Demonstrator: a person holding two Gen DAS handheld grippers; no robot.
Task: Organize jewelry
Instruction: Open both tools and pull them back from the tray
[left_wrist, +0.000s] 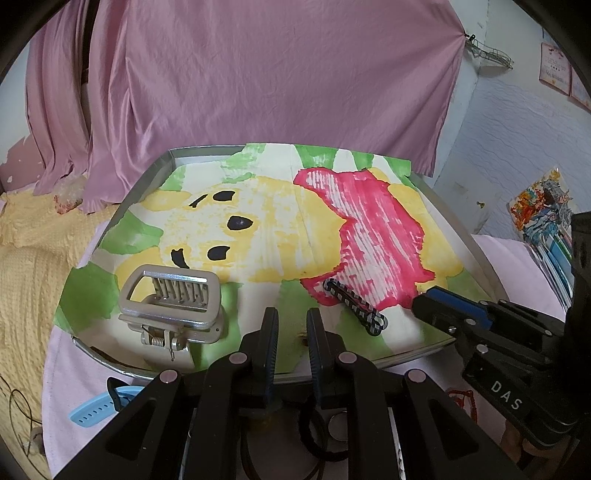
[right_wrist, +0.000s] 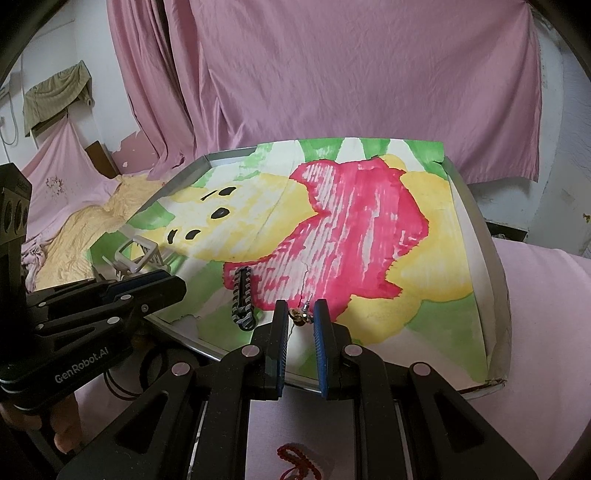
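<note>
A metal tray (left_wrist: 192, 153) lined with a painted paper holds a silver claw hair clip (left_wrist: 171, 308) at its near left and a black-and-white checkered hair clip (left_wrist: 354, 306) near the front. My left gripper (left_wrist: 293, 325) is open and empty over the tray's front edge. My right gripper (right_wrist: 301, 319) is open, with a small gold earring (right_wrist: 300, 315) lying between its fingertips on the tray (right_wrist: 476, 221). The checkered clip (right_wrist: 242, 295) lies just left of it. The claw clip (right_wrist: 138, 254) shows at the tray's left.
On the pink cloth in front of the tray lie a blue watch strap (left_wrist: 98, 406), black hair ties (left_wrist: 317, 439), a ring (left_wrist: 338, 428) and a red bead bracelet (right_wrist: 299, 459). A pink curtain hangs behind. A yellow blanket (left_wrist: 26, 258) lies left.
</note>
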